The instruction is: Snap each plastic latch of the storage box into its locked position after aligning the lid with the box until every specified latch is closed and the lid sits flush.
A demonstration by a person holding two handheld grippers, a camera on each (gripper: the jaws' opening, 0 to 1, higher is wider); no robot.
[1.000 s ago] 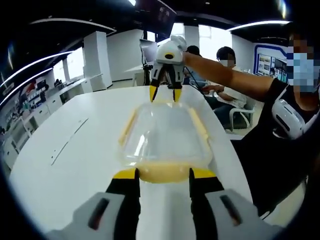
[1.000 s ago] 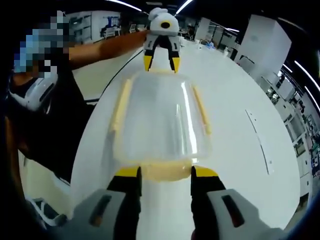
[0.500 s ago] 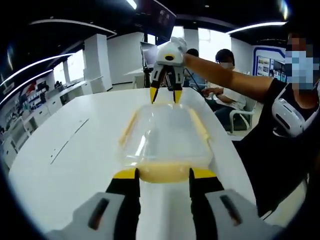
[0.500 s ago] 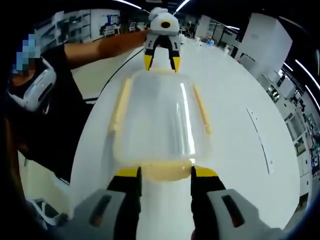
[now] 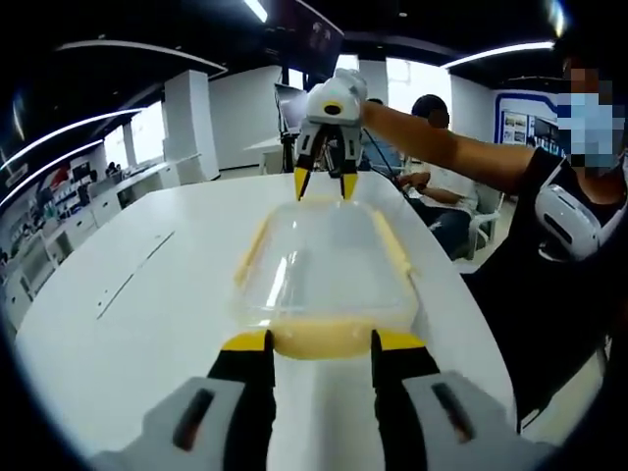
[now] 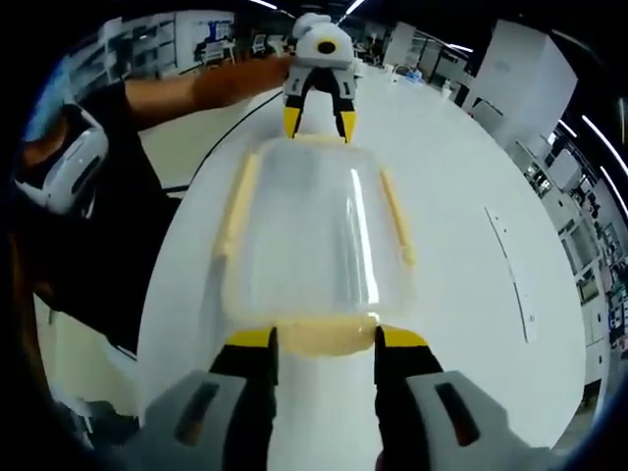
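A clear storage box (image 5: pixel 324 265) with its clear lid on lies lengthwise on the white table (image 5: pixel 128 324). Pale yellow latches run along its long sides (image 5: pixel 252 250) (image 5: pixel 394 245). My left gripper (image 5: pixel 322 341) stands open at the near end, its yellow-tipped jaws on either side of the end latch (image 5: pixel 322 336). My right gripper (image 5: pixel 325 183) hangs open over the far end. In the right gripper view the same box (image 6: pixel 309 235) is seen from the other end. There the right gripper (image 6: pixel 326 338) straddles its end latch (image 6: pixel 324 334), and the left gripper (image 6: pixel 317 123) is at the far edge.
The person holding the grippers stands at the table's right edge (image 5: pixel 559 235), one arm (image 5: pixel 442 147) reaching over the table. Another person sits behind at the back (image 5: pixel 437 123). The table edge runs close beside the box on that side (image 5: pixel 461 294). Office furniture lines the left wall (image 5: pixel 108 186).
Both grippers stay open at opposite ends of the box. The views have shifted slightly and the person's arm has moved a little.
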